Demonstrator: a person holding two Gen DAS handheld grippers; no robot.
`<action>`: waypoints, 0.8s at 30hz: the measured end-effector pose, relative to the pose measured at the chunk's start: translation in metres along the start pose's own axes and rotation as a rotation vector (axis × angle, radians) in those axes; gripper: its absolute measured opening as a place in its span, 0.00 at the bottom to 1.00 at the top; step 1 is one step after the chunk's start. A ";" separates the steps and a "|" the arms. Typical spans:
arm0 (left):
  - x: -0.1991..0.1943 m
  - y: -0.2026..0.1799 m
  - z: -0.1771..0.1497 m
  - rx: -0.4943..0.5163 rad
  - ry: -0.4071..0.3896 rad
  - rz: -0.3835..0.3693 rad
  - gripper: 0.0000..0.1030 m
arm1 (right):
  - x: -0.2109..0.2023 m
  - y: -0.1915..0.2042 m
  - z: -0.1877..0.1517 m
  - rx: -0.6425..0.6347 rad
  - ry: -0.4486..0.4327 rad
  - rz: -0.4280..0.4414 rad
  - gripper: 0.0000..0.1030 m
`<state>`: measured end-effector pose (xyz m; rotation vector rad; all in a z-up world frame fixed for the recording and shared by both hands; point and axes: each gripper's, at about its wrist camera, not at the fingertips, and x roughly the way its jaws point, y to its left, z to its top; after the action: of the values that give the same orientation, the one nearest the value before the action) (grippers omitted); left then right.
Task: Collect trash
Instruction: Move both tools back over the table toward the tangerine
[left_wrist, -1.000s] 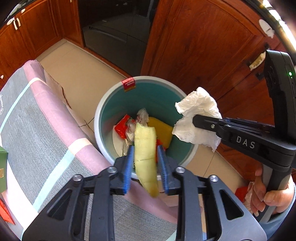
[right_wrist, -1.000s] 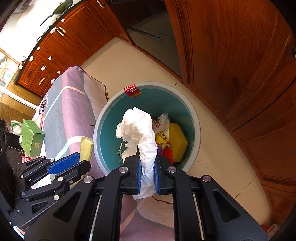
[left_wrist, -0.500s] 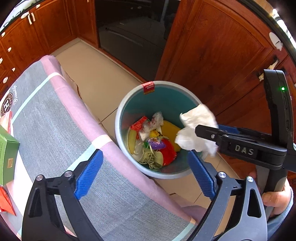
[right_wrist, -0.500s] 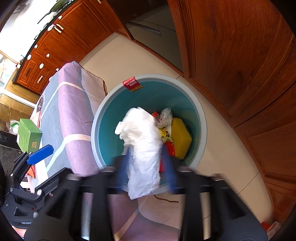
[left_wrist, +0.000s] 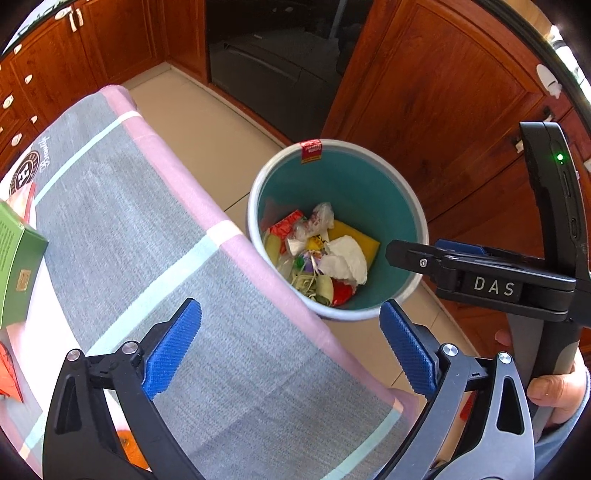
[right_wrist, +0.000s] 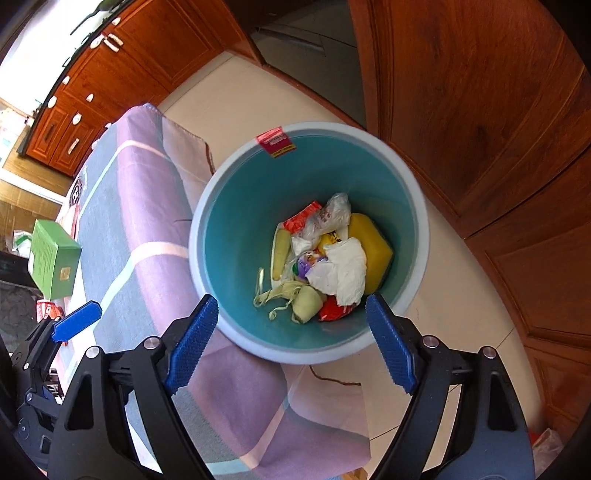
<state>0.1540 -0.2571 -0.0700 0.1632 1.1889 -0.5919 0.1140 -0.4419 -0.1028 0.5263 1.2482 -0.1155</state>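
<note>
A round bin (left_wrist: 417, 221) (right_wrist: 421, 221) with a teal inside stands on the floor beside the table. In it lie a crumpled white tissue (left_wrist: 347, 262) (right_wrist: 343, 271), a pale yellow peel (left_wrist: 272, 246) (right_wrist: 280, 254), a yellow sponge (right_wrist: 373, 240), red wrappers and other scraps. My left gripper (left_wrist: 291, 347) is open and empty above the table edge, near the bin. My right gripper (right_wrist: 293, 343) is open and empty above the bin's near rim; it also shows in the left wrist view (left_wrist: 410, 253).
The table wears a grey and pink cloth (left_wrist: 147, 221) (right_wrist: 147, 206). A green box (left_wrist: 14, 258) (right_wrist: 51, 262) and red packets (left_wrist: 9, 373) lie at its left. Wooden cabinets (left_wrist: 443, 92) stand right behind the bin. Beige floor tiles (right_wrist: 461, 314) surround it.
Both grippers opened. The peel dropped from the left one into the bin, then the tissue dropped from the right one. The left gripper has pulled back over the table.
</note>
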 end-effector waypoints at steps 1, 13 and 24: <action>-0.003 0.002 -0.003 -0.004 -0.005 0.001 0.94 | -0.001 0.003 -0.002 -0.002 0.000 0.000 0.76; -0.050 0.065 -0.058 -0.116 -0.062 0.004 0.95 | -0.014 0.073 -0.030 -0.101 -0.011 0.006 0.76; -0.089 0.141 -0.126 -0.259 -0.121 0.018 0.96 | -0.011 0.173 -0.076 -0.253 0.045 0.031 0.76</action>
<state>0.1010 -0.0547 -0.0629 -0.0808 1.1338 -0.4214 0.1071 -0.2592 -0.0541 0.3303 1.2765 0.0798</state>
